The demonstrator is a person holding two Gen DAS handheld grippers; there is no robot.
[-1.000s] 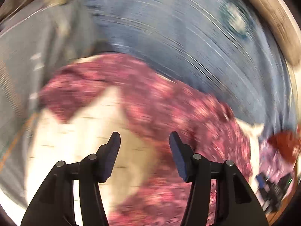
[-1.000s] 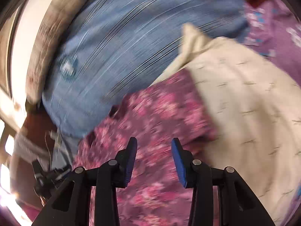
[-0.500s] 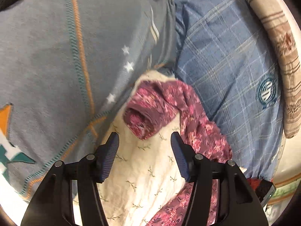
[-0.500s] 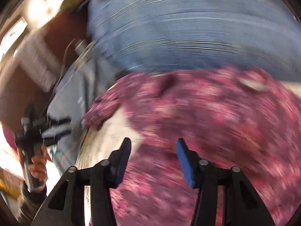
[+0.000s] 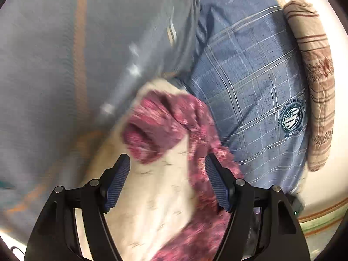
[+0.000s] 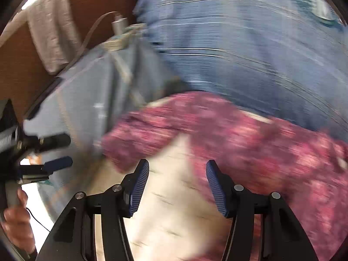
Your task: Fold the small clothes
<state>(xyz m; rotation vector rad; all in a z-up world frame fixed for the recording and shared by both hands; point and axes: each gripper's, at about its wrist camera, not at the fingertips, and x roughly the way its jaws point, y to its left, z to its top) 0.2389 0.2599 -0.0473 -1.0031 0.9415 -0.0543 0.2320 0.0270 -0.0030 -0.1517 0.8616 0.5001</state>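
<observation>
The left claw [image 5: 167, 182] is standing spread over the small garment [image 5: 174, 195], a cream piece with a magenta floral layer; its jaws have just been opening and nothing is pinched, though cream cloth is lying below the gap. The right claw [image 6: 177, 187] is likewise spread, its jaws having just been opening, with no cloth pressed between the pads. The garment is lying on a blue plaid shirt [image 5: 250, 87] and beside a grey star-print shirt [image 5: 65, 65], all spread over what is probably a bed.

Risks from this position, as judgement:
- Both views are showing motion blur. A closing claw may be missing the intended edge if the approach is not slowed.
- The floral cuff [image 5: 150, 134] is sitting bunched on the cream panel. Gripping it alone may be dragging one layer and leaving the fold crooked.
- A deep pinch may be catching the plaid shirt beneath and lifting both garments.
- The left claw is visible at the edge of the right wrist view, so the two tools may be colliding.

No containers are visible in either view.
</observation>
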